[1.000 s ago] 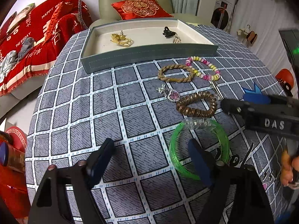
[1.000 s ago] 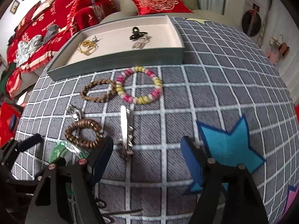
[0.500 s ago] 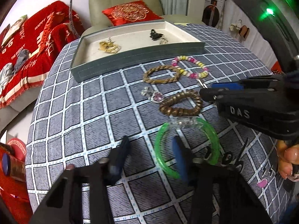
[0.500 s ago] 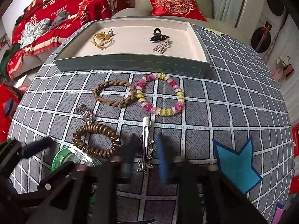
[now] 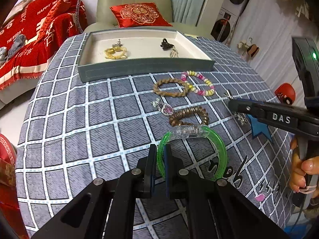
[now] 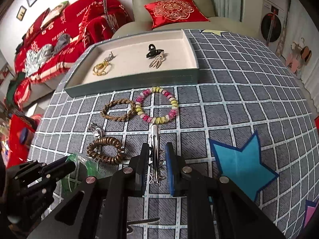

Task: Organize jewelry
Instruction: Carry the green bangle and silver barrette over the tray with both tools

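My left gripper [image 5: 159, 155] is shut on the left rim of the green bangle [image 5: 216, 145], which lies on the checked cloth. My right gripper [image 6: 157, 159] is shut on the silver hair clip [image 6: 155, 137], its fingers pressing both sides. A grey tray [image 5: 143, 68] at the back holds a gold piece [image 5: 115, 52], a black claw clip [image 5: 165, 44] and a beige clip [image 6: 157, 60]. On the cloth lie a braided brown bracelet [image 6: 117, 110], a pink-yellow bead bracelet [image 6: 157, 105], a brown coil hair tie [image 6: 105, 150] and a silver-pink pendant [image 6: 95, 131].
A blue star patch [image 6: 241, 165] lies right of my right gripper. A red blanket [image 6: 59, 37] covers a sofa at the left. An armchair with a red cushion [image 6: 175, 11] stands behind the tray. The table edge drops off at the left.
Both grippers were open a second ago and have closed. The left one closed on the bangle's rim, the right one moved forward over the hair clip and closed on it.
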Motion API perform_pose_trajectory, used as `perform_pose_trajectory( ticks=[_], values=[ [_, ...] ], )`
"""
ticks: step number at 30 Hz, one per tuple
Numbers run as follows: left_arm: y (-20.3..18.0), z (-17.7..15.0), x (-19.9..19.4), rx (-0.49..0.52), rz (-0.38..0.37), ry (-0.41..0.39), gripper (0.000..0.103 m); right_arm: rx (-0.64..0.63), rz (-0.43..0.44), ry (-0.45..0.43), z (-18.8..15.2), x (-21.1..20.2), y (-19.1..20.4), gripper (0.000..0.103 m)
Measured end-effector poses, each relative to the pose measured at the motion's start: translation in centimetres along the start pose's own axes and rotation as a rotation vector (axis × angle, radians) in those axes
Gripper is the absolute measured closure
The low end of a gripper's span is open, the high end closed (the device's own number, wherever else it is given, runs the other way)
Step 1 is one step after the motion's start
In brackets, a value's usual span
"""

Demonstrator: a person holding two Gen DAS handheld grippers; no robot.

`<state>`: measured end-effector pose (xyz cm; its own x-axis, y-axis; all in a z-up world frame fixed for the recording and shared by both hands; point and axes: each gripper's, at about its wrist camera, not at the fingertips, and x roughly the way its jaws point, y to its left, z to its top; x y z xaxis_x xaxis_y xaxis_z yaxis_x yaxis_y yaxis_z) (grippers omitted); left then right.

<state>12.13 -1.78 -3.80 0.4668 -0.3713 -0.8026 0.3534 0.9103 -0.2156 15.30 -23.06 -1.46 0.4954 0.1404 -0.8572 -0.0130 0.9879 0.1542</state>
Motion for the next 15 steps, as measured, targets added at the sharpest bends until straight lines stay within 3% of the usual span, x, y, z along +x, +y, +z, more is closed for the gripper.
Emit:
perform_pose_trajectory(
  ticks=[7, 15],
  values=[
    [1.2, 1.7, -1.9, -0.015, 0.002, -0.048, 0.08, 0.024, 0.032, -0.021, 0.3, -1.5, -0.2, 0.085],
    [3.2, 5.5, -3.5, -0.033, 0.01, -0.114, 0.08, 0.043, 0.084, -0.059, 2.9, -3.1, -0.2, 0.085]
  ],
)
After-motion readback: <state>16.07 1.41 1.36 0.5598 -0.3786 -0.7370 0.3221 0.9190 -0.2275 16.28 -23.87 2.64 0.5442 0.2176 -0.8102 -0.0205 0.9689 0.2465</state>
